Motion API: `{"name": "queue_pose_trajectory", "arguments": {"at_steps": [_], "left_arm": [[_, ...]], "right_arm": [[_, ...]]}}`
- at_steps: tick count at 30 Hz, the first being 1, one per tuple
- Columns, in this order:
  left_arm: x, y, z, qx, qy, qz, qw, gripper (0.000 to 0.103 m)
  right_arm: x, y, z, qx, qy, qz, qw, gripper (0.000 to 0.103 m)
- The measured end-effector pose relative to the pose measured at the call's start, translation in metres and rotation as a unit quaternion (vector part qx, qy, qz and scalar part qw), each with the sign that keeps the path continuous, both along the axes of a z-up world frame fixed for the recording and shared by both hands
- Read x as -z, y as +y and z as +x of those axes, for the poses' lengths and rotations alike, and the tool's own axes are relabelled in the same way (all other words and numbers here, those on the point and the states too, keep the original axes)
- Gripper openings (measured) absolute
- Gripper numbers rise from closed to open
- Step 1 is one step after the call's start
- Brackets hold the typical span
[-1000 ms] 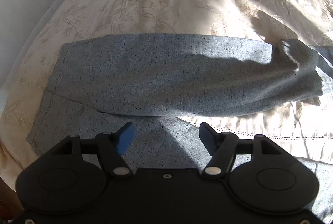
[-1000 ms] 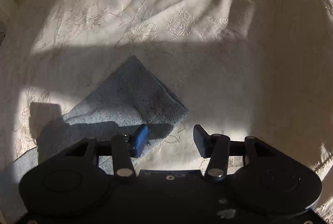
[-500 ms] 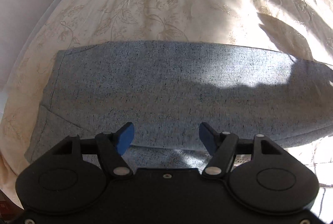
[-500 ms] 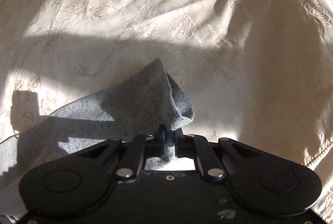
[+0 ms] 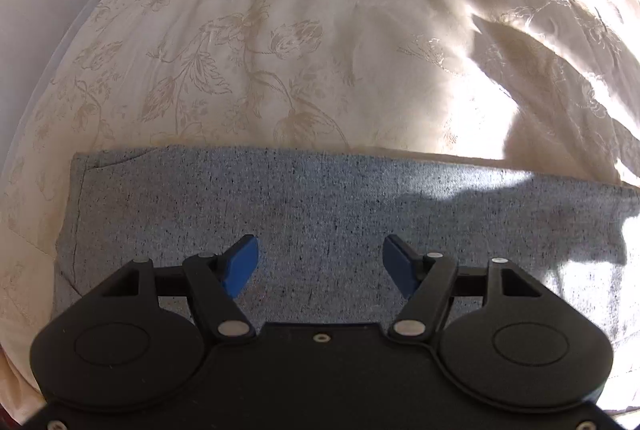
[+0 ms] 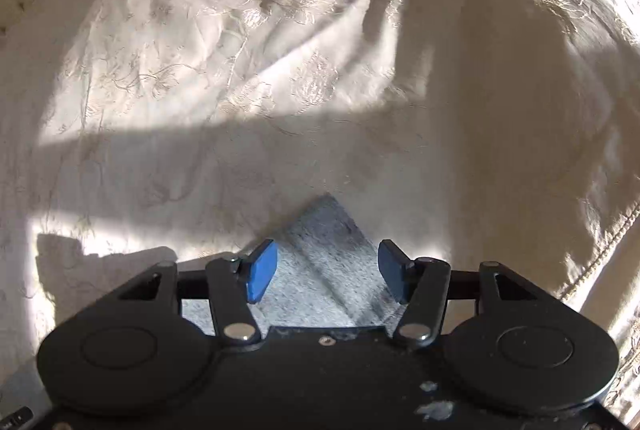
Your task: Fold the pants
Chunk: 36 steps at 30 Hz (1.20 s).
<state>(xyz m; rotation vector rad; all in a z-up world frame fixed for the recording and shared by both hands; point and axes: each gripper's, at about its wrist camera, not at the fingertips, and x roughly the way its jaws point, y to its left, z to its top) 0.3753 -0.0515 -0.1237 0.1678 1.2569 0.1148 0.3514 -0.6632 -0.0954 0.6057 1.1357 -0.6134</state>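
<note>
Both grippers hang with jaws apart and empty: the left gripper point(image 5: 320, 264) over the waist part of the grey pants point(image 5: 328, 206), the right gripper point(image 6: 328, 270) over the leg-end corner point(image 6: 326, 230). The pants lie flat along the floral bedspread point(image 5: 280, 30), probably so that each end can be taken for the next fold.

The grey pants point(image 5: 320, 206) run out past the right edge of the left wrist view, and their near part is hidden under the left gripper point(image 5: 320, 264). In the right wrist view, the right gripper point(image 6: 327, 268) covers all but one corner.
</note>
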Motion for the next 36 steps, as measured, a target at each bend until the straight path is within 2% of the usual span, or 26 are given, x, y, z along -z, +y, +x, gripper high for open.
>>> {"name": "queue_pose_trajectory", "arguments": {"at_steps": [2,6,10,14,15,16,17,23,27,30,32,36], "left_arm": [[-0.002,0.003,0.008,-0.009,0.001,-0.007,0.9999,0.07],[-0.004,0.012,0.012,-0.017,0.004,-0.012,0.9998,0.07],[-0.001,0.026,0.017,-0.035,0.007,-0.012,0.9993,0.07],[0.005,0.041,0.021,-0.053,0.017,-0.018,0.9983,0.07],[0.007,0.045,0.023,-0.058,0.021,-0.02,0.9979,0.07],[0.009,0.048,0.026,-0.062,0.025,-0.025,0.9974,0.07],[0.01,0.05,0.029,-0.068,0.03,-0.033,0.9967,0.07],[0.019,0.069,0.058,-0.12,0.053,-0.1,0.9862,0.07],[0.024,0.077,0.077,-0.151,0.063,-0.126,0.9784,0.07],[0.027,0.079,0.086,-0.164,0.065,-0.134,0.9752,0.071],[0.032,0.08,0.092,-0.172,0.071,-0.135,0.9733,0.072],[0.047,0.081,0.099,-0.186,0.089,-0.144,0.9679,0.072]], "right_arm": [[0.009,0.002,0.021,0.012,0.007,0.016,1.0,0.061],[0.054,0.009,0.071,0.056,0.081,0.045,0.994,0.061],[0.08,0.016,0.083,0.096,0.127,0.022,0.987,0.061],[0.094,0.022,0.088,0.098,0.15,0.018,0.984,0.059],[0.096,0.024,0.082,0.096,0.152,0.025,0.983,0.055],[0.096,0.026,0.077,0.091,0.152,0.032,0.984,0.032],[0.095,0.028,0.068,0.084,0.147,0.044,0.985,0.002],[0.063,0.044,0.013,0.053,0.1,0.044,0.993,0.003],[0.054,0.056,-0.026,0.044,0.089,0.04,0.994,0.003],[0.058,0.061,-0.048,0.047,0.105,0.038,0.993,0.002],[0.073,0.061,-0.062,0.056,0.116,0.04,0.991,0.001],[0.082,0.059,-0.082,0.065,0.117,0.054,0.989,0.001]]}}
